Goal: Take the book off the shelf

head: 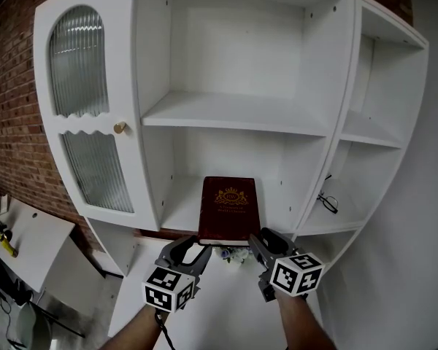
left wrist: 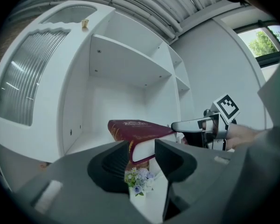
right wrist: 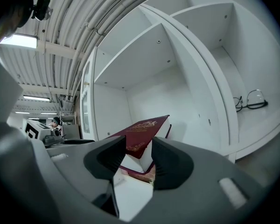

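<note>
A tall white shelf unit (head: 233, 115) fills the middle of the head view, its arched ribbed-glass door (head: 77, 64) and brass knob (head: 120, 127) at upper left. A red brick wall (head: 7, 122) runs down the left edge, a plain white wall (head: 431, 232) down the right. In the right gripper view ceiling pipes (right wrist: 98, 17) cross the top and a strip light (right wrist: 18, 41) glows at upper left; the left gripper view shows a window (left wrist: 266, 38) with green leaves at upper right.
</note>
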A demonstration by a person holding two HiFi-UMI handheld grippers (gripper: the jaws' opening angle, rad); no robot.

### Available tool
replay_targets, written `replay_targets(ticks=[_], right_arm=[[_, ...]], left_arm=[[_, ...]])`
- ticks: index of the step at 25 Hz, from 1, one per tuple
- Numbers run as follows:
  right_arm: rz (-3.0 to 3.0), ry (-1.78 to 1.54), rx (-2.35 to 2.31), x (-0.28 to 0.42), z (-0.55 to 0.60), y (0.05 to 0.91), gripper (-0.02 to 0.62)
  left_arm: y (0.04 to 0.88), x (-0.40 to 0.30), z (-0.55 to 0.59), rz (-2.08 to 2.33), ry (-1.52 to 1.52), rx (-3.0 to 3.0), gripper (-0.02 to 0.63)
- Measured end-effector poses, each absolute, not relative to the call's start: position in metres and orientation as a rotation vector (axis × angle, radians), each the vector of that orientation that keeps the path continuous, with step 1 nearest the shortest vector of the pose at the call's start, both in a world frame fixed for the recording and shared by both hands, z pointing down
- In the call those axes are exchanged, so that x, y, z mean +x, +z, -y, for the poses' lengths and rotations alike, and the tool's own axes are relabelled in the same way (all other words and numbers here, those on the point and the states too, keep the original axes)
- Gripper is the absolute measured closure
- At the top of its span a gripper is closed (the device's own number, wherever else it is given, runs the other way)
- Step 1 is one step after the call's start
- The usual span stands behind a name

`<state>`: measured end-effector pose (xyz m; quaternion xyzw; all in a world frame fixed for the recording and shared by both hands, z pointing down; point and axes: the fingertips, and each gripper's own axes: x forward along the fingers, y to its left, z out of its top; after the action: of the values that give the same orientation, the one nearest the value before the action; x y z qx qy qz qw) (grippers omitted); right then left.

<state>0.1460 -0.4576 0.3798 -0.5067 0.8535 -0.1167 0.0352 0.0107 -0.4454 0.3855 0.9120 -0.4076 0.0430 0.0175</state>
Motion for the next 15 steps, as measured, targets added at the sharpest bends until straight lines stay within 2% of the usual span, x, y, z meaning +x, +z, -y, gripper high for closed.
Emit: replay_targets(ticks=[15], right_arm=[[-2.639,-0.342,-1.55,0.145,0.454,0.388,0.41]], left_arm=[[0.374,0.002,0.46,1.214,0.089,2.766,0.417]])
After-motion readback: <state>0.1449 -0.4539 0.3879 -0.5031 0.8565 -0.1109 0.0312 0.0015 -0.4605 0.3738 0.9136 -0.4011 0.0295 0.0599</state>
